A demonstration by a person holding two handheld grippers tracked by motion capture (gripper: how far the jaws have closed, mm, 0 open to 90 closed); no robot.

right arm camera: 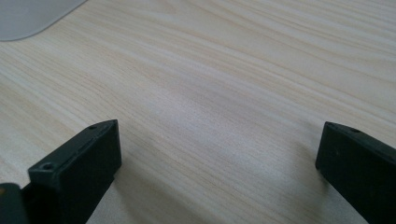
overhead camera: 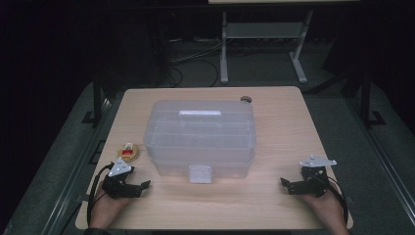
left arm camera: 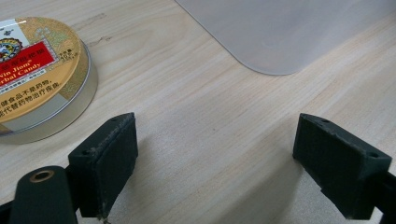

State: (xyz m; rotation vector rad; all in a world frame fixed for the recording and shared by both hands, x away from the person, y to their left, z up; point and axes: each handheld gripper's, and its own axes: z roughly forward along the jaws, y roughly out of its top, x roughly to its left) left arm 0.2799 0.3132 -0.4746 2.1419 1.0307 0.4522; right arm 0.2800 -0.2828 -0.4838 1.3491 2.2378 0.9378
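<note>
High view: wooden table (overhead camera: 274,205), dark room beyond.

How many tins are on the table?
1. A round tin lies near the table's left edge, beside the clear box and just ahead of the left gripper. More could be hidden inside or behind the box.

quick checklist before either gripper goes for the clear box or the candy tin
1. Left gripper open and holding nothing: ok.
2. Right gripper open and holding nothing: ok.
3. Candy tin lying flat, lid up, apart from the left gripper's jaws: ok.
4. Clear box closed with its lid on: ok.
5. Front latch fastened: cannot tell.
6. Bare table between the right gripper and the box: ok.
</note>
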